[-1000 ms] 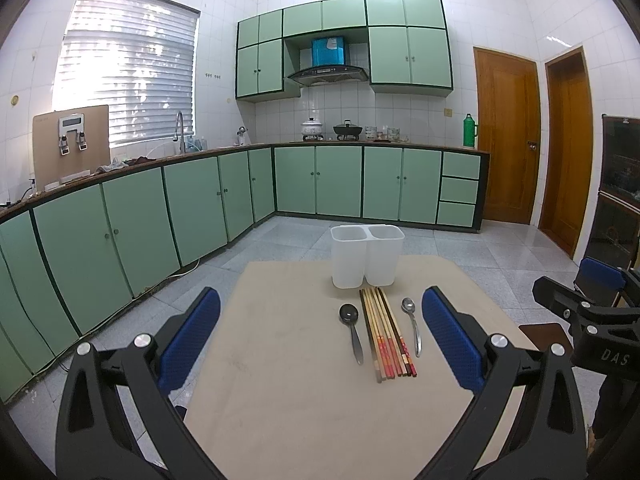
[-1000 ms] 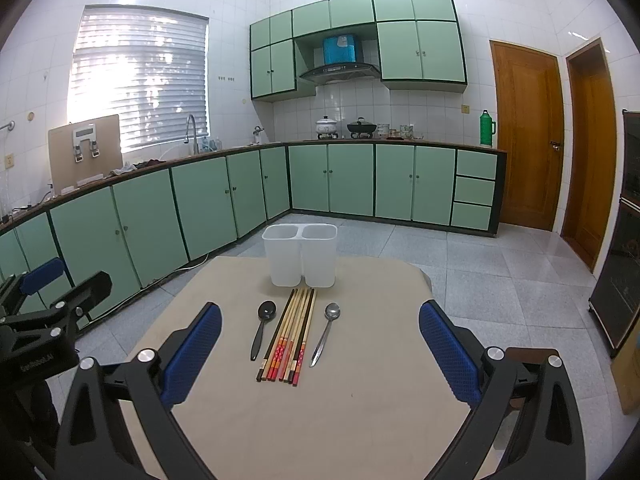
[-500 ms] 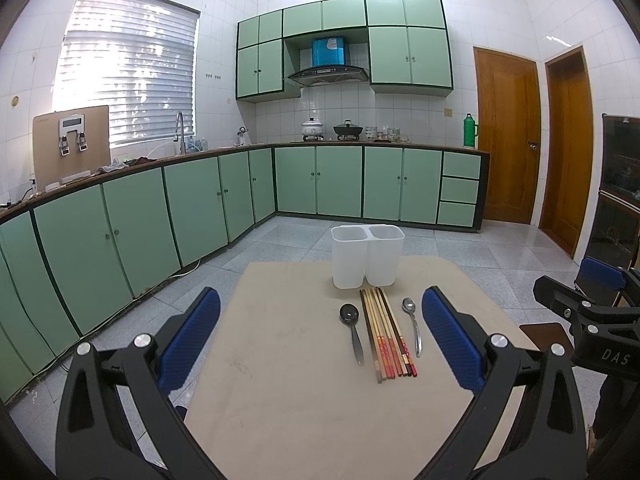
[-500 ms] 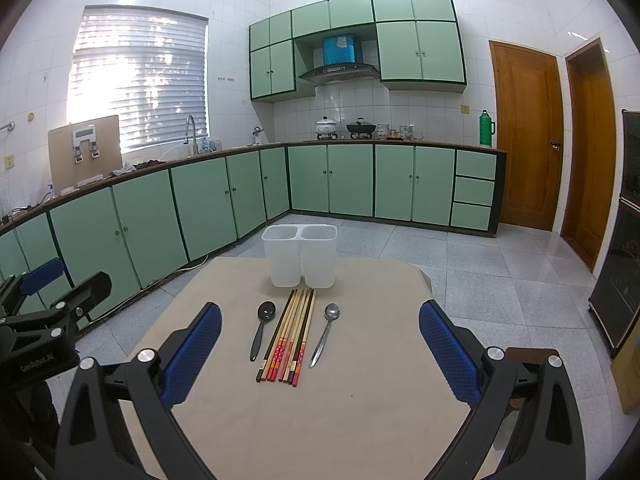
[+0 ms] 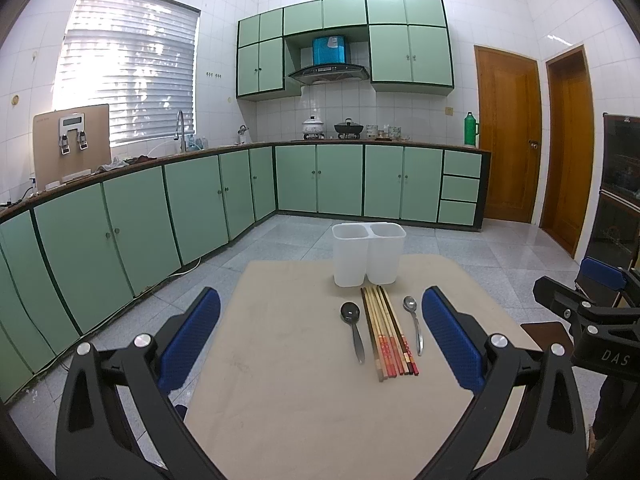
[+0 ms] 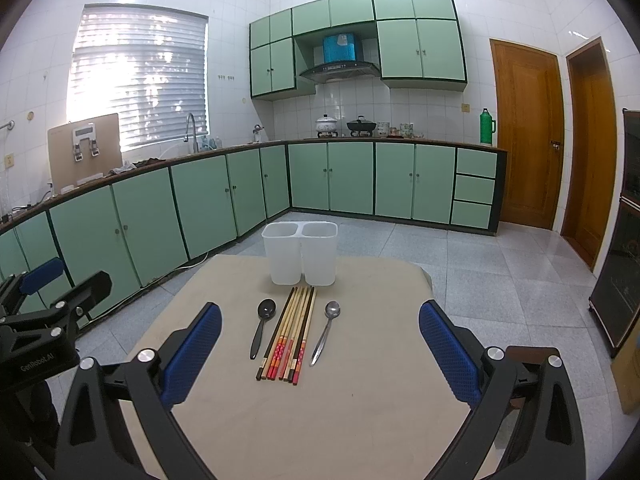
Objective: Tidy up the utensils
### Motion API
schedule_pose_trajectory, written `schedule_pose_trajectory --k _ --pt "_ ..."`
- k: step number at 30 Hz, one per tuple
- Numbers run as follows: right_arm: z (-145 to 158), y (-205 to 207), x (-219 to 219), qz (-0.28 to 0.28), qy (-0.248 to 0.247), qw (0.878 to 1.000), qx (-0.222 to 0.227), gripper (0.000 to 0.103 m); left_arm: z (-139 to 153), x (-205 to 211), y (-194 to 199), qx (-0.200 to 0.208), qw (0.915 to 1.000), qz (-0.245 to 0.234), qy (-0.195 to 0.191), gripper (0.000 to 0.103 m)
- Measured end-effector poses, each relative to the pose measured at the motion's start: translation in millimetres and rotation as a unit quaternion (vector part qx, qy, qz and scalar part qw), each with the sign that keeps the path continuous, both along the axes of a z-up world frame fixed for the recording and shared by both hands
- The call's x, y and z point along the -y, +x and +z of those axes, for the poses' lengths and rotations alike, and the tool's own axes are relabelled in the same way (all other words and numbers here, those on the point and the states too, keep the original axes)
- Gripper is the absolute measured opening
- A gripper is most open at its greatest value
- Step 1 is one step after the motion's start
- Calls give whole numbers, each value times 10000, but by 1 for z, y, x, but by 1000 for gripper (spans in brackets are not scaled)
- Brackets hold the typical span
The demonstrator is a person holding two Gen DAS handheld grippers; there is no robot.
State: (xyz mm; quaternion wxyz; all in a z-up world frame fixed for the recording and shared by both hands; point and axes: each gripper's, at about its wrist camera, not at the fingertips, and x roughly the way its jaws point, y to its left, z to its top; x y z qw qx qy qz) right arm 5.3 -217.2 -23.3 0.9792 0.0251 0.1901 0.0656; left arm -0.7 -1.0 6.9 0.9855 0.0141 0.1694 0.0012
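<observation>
Utensils all lie loose mid-table (image 6: 360, 420): chopsticks (image 6: 289, 334) in a tight bundle, black spoon (image 6: 262, 330) just beside them at 9 o'clock, steel spoon (image 6: 325, 332) just beside at 3 o'clock. Twin-cup holder (image 6: 300, 254) stands at 12 o'clock, touching or almost touching the chopstick tips, both cups look empty. Your right gripper (image 6: 320, 354) has its fingers spread wide and holds nothing, well short of the row; your left gripper (image 5: 320, 344) is the same, spread wide and empty, with the row off toward its 2 o'clock. Nothing sorted yet, I'd judge. Risks: the chopsticks lie packed, so pinching one will likely drag or scatter its neighbours; spoons lie flat, so a shallow pinch may slip off the thin handle; the holder looks light, so bumping its rim on a drop could tip it.
</observation>
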Motion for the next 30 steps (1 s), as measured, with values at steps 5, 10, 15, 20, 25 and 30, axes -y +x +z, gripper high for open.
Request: schedule_pose_trajectory --k 5,10,15,20,25,30 --pt "0 0 0 2 -4 10000 -3 97 -2 -1 0 -5 10000 4 1 98" --pt "-1 0 0 1 0 10000 -3 97 -3 -2 1 -4 10000 9 5 98" --pt "0 0 0 0 -4 10000 -6 97 -3 -2 1 -9 10000 6 7 98" --pt "-1 0 0 2 1 10000 -14 97 -6 -3 1 -17 10000 7 10 98" --pt "-8 0 -1 -4 5 10000 -35 97 -13 -7 5 -45 10000 24 2 98" --pt "-17 7 0 -15 -4 10000 -92 97 -17 -8 10 -98 9999 34 2 98"
